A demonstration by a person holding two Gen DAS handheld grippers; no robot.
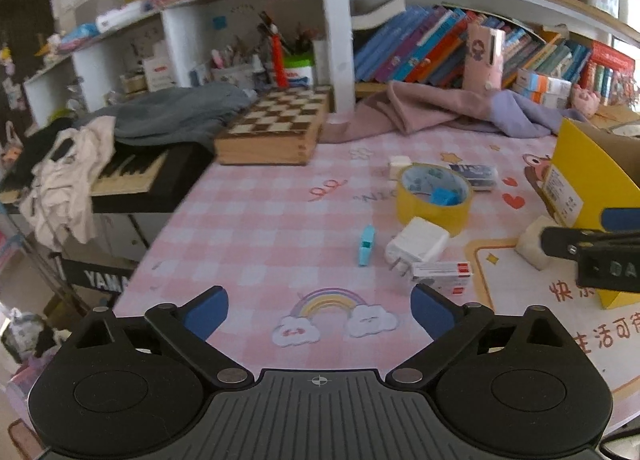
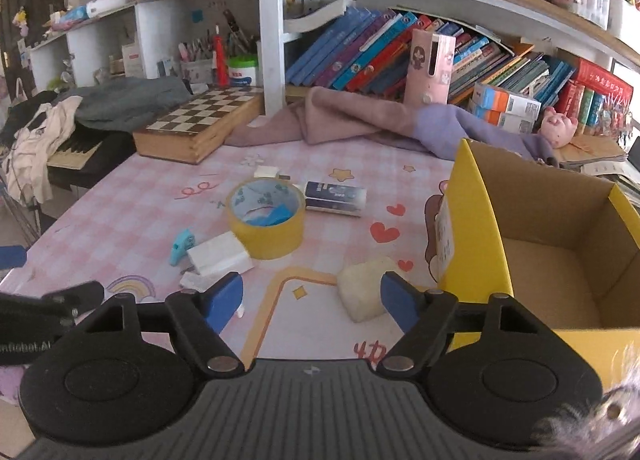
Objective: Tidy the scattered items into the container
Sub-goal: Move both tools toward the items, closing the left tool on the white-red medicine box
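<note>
- On the pink mat [image 2: 132,215], small things lie scattered: a tape roll [image 2: 266,215], a white plug [image 2: 220,256], a little blue clip [image 2: 182,246], a dark tube [image 2: 335,198] and a pale block [image 2: 366,288].
- At the right stands the yellow box [image 2: 476,219]. Its top is open and it looks empty inside, so the things can drop straight in.
- The right tongs [image 2: 312,300] are open, with nothing in them. The block lies just past the tips, close to the right pad, and no pad touches it.
- I think the block goes first. It is the nearest thing to the box, so the trip is short.
- The left tongs [image 1: 320,312] are wide open too and hold nothing. They hang over the rainbow picture [image 1: 330,302], near the plug and a small white pack [image 1: 442,274].
- That spot makes sense: each hand has its own pile, so they stay out of each other's way.
- Far back are a chess board [image 2: 200,119], books [image 2: 384,47] and a purple cloth [image 2: 360,119]. They do not look like part of this job.
</note>
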